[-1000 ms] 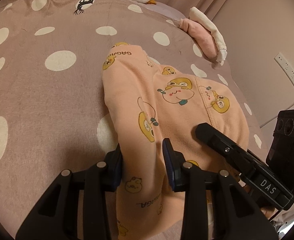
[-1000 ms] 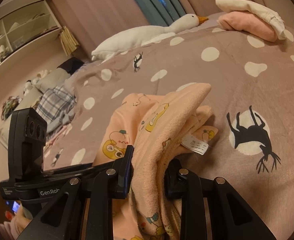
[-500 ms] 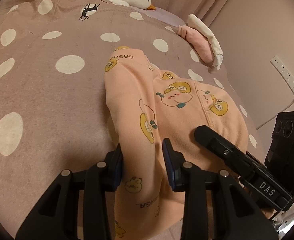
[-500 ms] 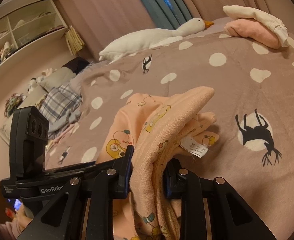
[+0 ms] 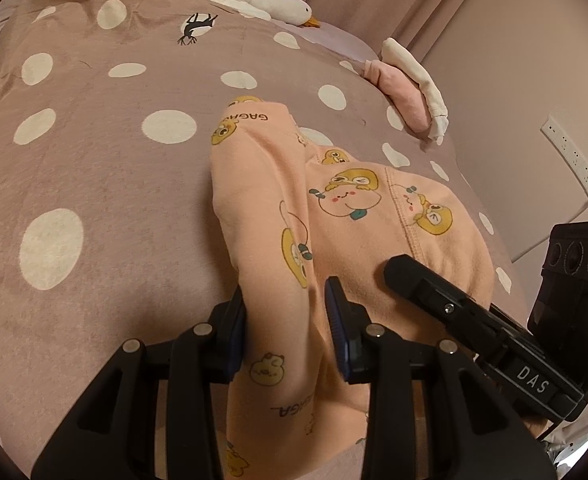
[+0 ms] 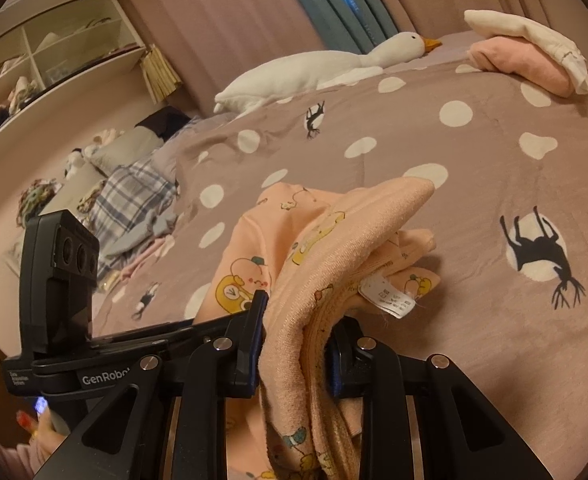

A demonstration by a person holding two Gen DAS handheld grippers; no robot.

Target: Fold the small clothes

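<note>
Left wrist view: the left hand-held gripper pinches a fold of the peach printed garment lying on the polka-dot bedspread.

Right wrist view: the right hand-held gripper clamps bunched layers by the care label. The garment looks soft, light and floppy; best gripped at hems.

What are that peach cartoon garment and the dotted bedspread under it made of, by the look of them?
The peach garment looks like soft brushed knit, probably cotton or fleece: its turned-over edge shows a nubby, matte pile, and it drapes limply where each hand-held gripper clamps it. The dotted bedspread looks like short-pile plush or flannel: matte, with a faint brushed nap. Neither can be confirmed by sight.
</note>
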